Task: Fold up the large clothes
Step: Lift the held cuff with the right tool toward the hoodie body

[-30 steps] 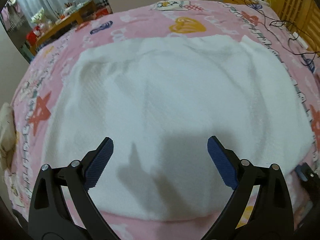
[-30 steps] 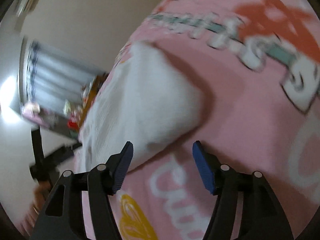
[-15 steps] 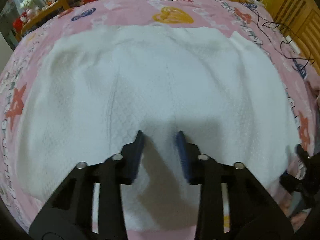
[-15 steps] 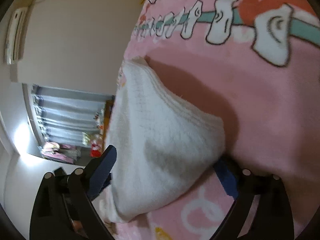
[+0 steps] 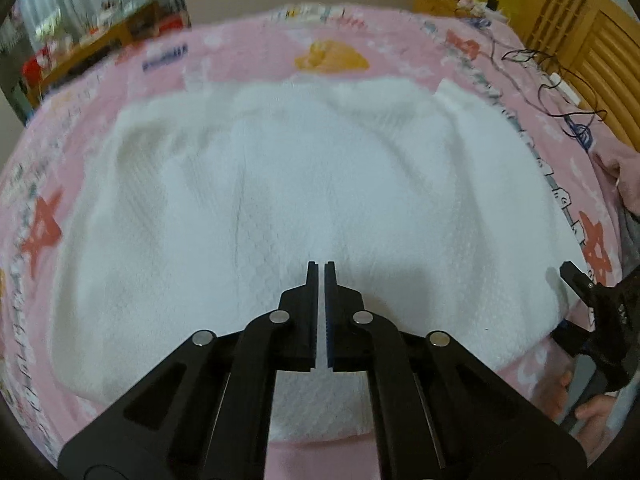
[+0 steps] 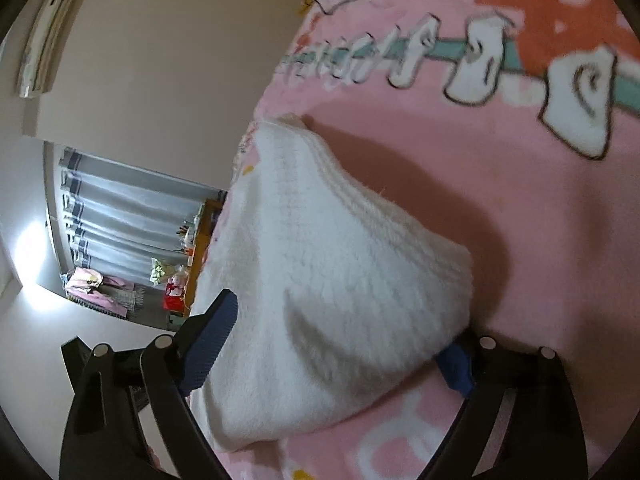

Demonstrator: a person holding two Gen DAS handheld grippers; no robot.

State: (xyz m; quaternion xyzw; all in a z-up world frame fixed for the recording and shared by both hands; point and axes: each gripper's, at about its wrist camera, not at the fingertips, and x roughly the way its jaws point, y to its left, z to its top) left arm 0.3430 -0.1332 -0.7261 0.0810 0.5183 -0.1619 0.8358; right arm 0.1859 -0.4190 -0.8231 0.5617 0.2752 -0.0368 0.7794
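In the left wrist view, a white knitted garment (image 5: 304, 200) lies spread flat over a pink patterned bedspread (image 5: 248, 52) and fills most of the middle of the frame. The left gripper (image 5: 321, 270) sits at lower centre, tilted steeply down over the near part of the garment. Its two fingers are pressed together with only a thin slit between the pads, having just closed, and no fold of cloth can be seen pinched in them. This view alone shows the whole outline of the garment, black cables (image 5: 560, 76) on the bedspread at upper right, a wooden headboard (image 5: 600, 40) behind them and a cluttered wooden table (image 5: 100, 40) at upper left. At the right edge the right gripper (image 5: 592, 300) appears from outside, with the person's fingers (image 5: 592, 412) wrapped around its handle.

The right wrist view is rolled sideways and close to the bed. It shows one ribbed corner of the garment (image 6: 340, 280) lifted off the bedspread (image 6: 500, 168) at frame centre. The right gripper (image 6: 340, 344) is spread wide, its fingers straddling that corner without squeezing it; the right pad (image 6: 456, 364) is partly hidden under the cloth. Only here are a wall air conditioner (image 6: 42, 40) at upper left and grey curtains (image 6: 120, 216) at left visible.
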